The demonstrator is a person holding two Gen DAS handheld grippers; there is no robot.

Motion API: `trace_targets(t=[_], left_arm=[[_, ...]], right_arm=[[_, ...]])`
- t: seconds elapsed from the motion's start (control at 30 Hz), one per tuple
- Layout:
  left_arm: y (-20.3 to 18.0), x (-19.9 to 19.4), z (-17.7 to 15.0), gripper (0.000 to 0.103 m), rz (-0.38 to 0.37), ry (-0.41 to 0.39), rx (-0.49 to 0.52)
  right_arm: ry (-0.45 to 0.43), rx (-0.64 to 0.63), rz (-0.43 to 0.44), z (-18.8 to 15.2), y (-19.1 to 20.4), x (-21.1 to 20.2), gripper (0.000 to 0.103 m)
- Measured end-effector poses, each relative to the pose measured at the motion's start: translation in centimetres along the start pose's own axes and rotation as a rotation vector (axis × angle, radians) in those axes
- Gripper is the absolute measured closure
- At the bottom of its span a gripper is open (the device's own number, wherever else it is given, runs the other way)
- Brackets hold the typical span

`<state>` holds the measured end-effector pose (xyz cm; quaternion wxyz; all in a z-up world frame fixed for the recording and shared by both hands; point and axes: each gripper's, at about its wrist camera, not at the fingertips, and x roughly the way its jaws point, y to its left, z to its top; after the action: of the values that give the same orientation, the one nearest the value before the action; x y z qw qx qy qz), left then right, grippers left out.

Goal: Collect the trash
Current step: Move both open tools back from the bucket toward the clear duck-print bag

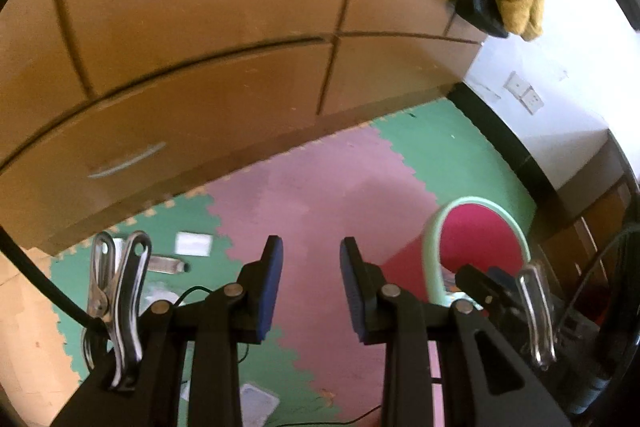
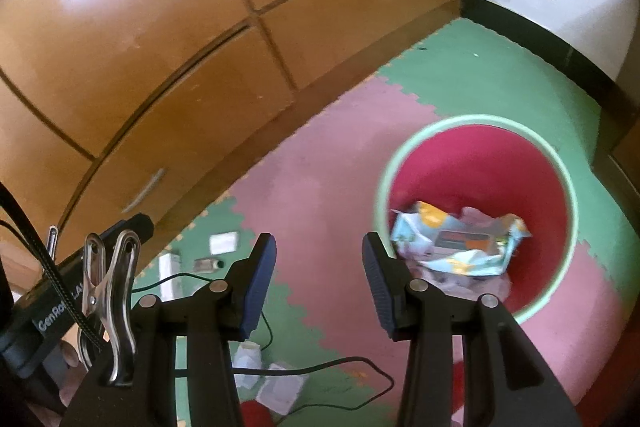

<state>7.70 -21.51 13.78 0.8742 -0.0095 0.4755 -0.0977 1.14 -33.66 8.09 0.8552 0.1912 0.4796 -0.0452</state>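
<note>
Both my claws, left claw (image 1: 311, 291) and right claw (image 2: 319, 283), gape empty; round red bin with mint rim (image 2: 560, 163) holds wrappers, yet floor scraps like the small white card (image 2: 223, 243) beside a thin black cable (image 2: 320, 371) risk a snag.

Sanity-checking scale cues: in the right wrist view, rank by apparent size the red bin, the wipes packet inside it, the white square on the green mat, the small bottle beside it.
1. Red bin, by far.
2. Wipes packet.
3. White square.
4. Small bottle, close to the square, so that order is unsure.

Fisheye and differing distance skew all of this.
</note>
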Motion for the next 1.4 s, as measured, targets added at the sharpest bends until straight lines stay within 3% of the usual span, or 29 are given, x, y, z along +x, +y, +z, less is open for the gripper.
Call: trace_targets(t=[0.33,0.57,0.77,1.1,1.4], left_arm=[[5.9,-4.9,0.6,0.073,0.064,-0.075,-0.063],[7.7,-8.0,0.9,0.073,0.143,-0.153,-0.052],[10.1,-9.2,0.8,0.073,0.194,-0.132,-0.065],[13.9,-13.6,0.9,0.073,0.317,-0.186,-0.09],[20.1,-11.4,-1.6,0.073,0.396,-0.107,-0.176]], right_arm=[[0.011,-0.078,0.046,-0.3,6.0,0.6,0.057],[0.016,-0.081,0.111,0.0,9.2,0.8,0.057],[0.035,-0.148,0.15,0.1,12.7,1.2,0.057],[0.077,-0.249,0.193,-0.8,16.7,2.1,0.057],[0.152,-0.243,0.202,-1.4,17.1,4.1,0.057]])
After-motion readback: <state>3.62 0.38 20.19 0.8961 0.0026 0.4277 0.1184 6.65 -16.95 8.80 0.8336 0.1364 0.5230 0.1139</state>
